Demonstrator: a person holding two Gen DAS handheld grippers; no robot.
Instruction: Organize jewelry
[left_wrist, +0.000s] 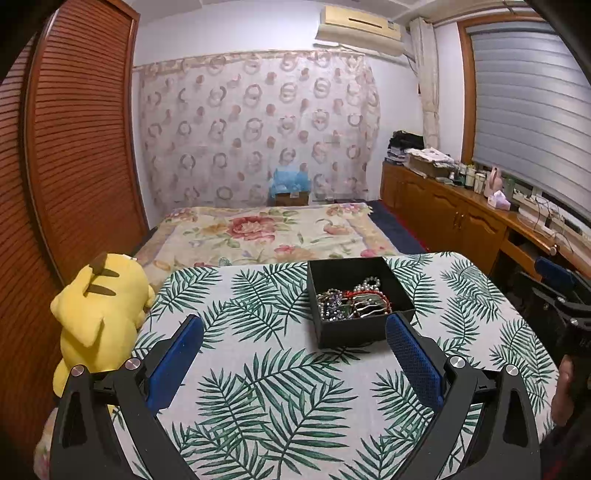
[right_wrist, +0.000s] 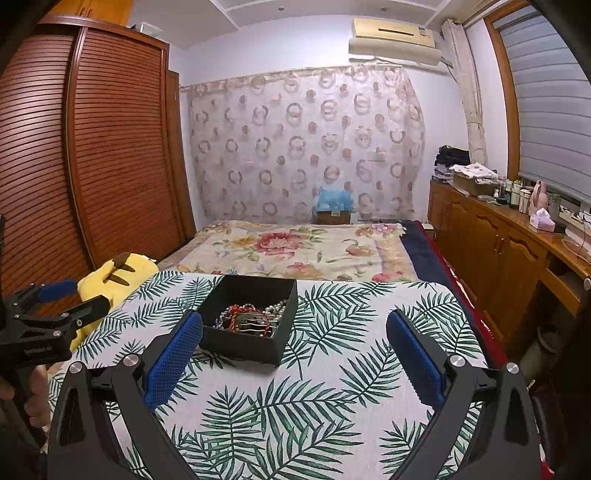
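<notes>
Black open box (left_wrist: 360, 295) mid-desk (left_wrist: 258, 387) holds tangled bead bracelets (left_wrist: 354, 301) | light, limp, slippery, snag-prone; pinch one strand at the top | left gripper (left_wrist: 295, 354), right gripper (right_wrist: 295, 350): jaws wide, empty, short of box.

Even, cool indoor light is filling both views, its source staying out of frame. Fisheye distortion is bowing the wardrobe (left_wrist: 74, 155) and window blind (left_wrist: 532, 110), and black vignetting is darkening the corners. The black box (left_wrist: 354, 299) is casting a soft shadow on the leaf-print tablecloth (left_wrist: 295, 387). The centre is reading sharp; distant shelf clutter is softening. Small glints are showing on the bolts.
</notes>
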